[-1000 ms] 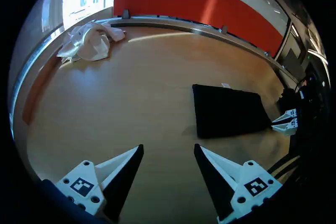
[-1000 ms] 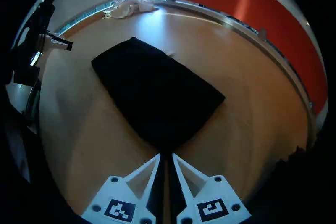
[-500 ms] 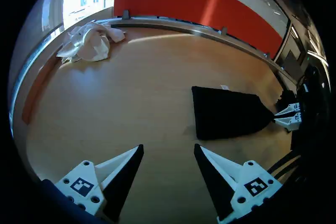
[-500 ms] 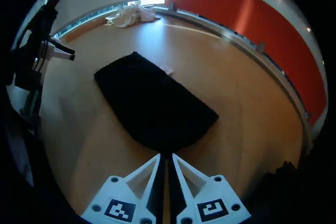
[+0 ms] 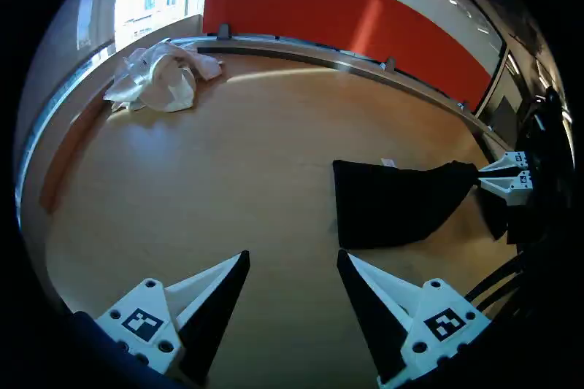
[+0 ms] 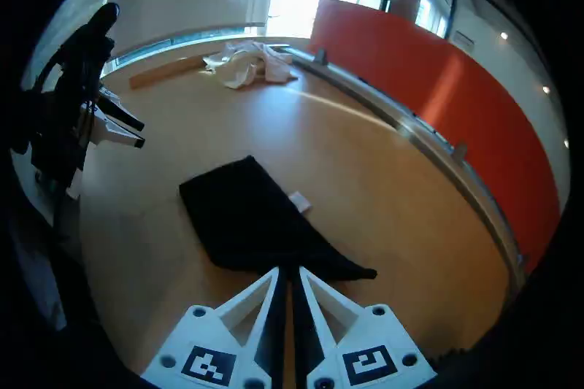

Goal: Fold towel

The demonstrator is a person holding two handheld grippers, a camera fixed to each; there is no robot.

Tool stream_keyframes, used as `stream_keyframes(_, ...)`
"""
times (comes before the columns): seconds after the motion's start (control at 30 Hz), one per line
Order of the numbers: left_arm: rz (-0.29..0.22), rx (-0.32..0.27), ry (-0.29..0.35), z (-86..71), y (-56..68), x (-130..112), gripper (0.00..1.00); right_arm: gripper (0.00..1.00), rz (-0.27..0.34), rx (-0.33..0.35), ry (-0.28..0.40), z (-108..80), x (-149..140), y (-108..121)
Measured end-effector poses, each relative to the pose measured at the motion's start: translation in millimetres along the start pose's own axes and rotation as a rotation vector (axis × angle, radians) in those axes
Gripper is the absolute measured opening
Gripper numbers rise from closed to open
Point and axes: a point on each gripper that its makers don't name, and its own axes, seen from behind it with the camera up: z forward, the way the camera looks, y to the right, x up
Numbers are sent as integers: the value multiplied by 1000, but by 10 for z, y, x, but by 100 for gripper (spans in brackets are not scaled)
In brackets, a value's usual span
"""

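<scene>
— Two grippers; which holds the towel?
— Right gripper, jaws pinched on its corner at lower centre, raised off the desk, likely to fold it over. Left gripper hangs lower centre, jaws apart, empty.

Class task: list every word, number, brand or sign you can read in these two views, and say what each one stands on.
No text here can be read.
White tag on the towel: too small to read.
Square black-and-white markers on the left gripper and the right gripper: patterns, no letters or numbers.
</scene>
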Motion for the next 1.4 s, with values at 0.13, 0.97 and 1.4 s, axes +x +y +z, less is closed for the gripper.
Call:
stream_keyframes(0.13, -4, 1, 8, -41, -10, 22, 89, 4, -29, 12, 27, 9, 206, -44)
stream_keyframes(0.97, -50, 47, 69, -606, -351, 69, 89, 4, -146, 185, 46, 716, 785, -828)
stream_keyframes(1.4, -100, 87, 72, -825, -620, -125, 89, 6, -102, 302, -52, 1334, 507, -1353)
